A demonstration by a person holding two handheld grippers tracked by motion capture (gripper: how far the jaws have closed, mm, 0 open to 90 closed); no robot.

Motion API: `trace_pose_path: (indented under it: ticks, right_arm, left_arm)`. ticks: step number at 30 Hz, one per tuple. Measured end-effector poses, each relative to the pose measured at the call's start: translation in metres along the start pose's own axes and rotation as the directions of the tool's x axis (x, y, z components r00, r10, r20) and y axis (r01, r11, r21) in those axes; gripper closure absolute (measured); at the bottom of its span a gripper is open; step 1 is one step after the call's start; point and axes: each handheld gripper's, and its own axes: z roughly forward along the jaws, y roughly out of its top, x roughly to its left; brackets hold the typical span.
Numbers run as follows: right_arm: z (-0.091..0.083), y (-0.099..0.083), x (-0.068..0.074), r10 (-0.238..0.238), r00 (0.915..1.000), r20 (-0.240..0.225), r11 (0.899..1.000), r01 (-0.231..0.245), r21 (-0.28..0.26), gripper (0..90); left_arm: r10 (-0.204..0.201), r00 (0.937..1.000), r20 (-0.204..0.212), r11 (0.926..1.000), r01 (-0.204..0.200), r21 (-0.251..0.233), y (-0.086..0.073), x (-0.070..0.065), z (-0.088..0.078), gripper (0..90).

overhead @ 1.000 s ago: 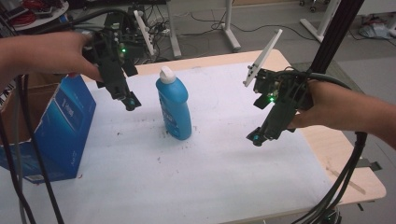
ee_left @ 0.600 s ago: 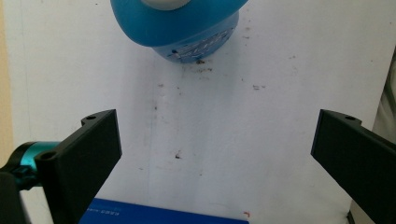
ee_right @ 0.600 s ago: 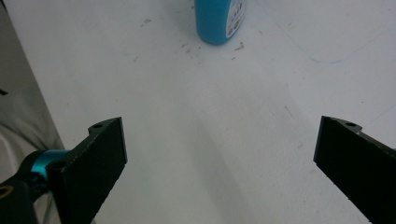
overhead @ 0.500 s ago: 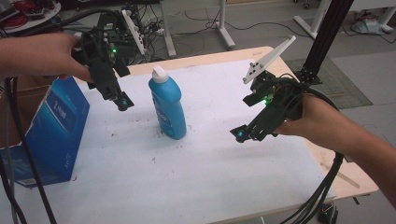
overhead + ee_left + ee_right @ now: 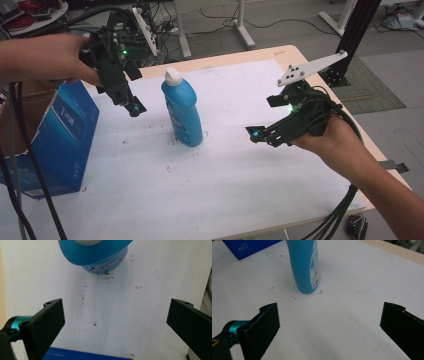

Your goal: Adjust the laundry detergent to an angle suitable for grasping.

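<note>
We find the blue bottle (image 5: 182,111) upright on the desk (image 5: 235,170) between the left hand-held gripper (image 5: 131,106) and right hand-held gripper (image 5: 256,135), both spread wide and empty, and advise closing squarely on its body.

Lab, cables (image 5: 150,20), metal stands (image 5: 240,25)

My right gripper view is cutting off the blue bottle (image 5: 304,265) above its label. The label's print is staying too small to read. My left gripper view is cropping the bottle's white cap (image 5: 88,242).
</note>
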Motion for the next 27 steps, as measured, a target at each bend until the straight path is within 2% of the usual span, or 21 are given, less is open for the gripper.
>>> trace_pose_path:
  ticks: [5,13,19,20,27]
  right_arm:
    - [0.002,-0.01,0.004,0.043,0.9983,0.039,0.996,-0.04,-0.077,1.7]
    - [0.004,-0.018,0.012,0.086,0.9887,0.123,0.982,-0.063,-0.179,1.6]
    - [0.009,-0.021,0.015,0.11,0.9813,0.158,0.977,-0.078,-0.196,1.6]
    - [0.012,-0.023,0.018,0.112,0.978,0.176,0.977,-0.076,-0.2,1.6]
    - [0.022,-0.024,0.027,0.126,0.9736,0.19,0.972,-0.083,-0.22,1.6]
  left_arm:
    - [0.005,1.0,-0.001,1.0,-0.005,0.004,0.001,0.0,0.0,1.7]
    - [0.006,1.0,-0.006,1.0,-0.006,0.005,0.0,-0.001,0.0,1.7]
    - [0.007,1.0,-0.004,1.0,-0.007,0.006,-0.001,-0.002,0.001,1.7]
    - [0.006,1.0,-0.004,1.0,-0.006,0.007,-0.001,-0.003,0.002,1.7]
    - [0.011,0.9999,-0.003,0.9999,-0.011,0.007,-0.001,-0.004,0.002,1.7]
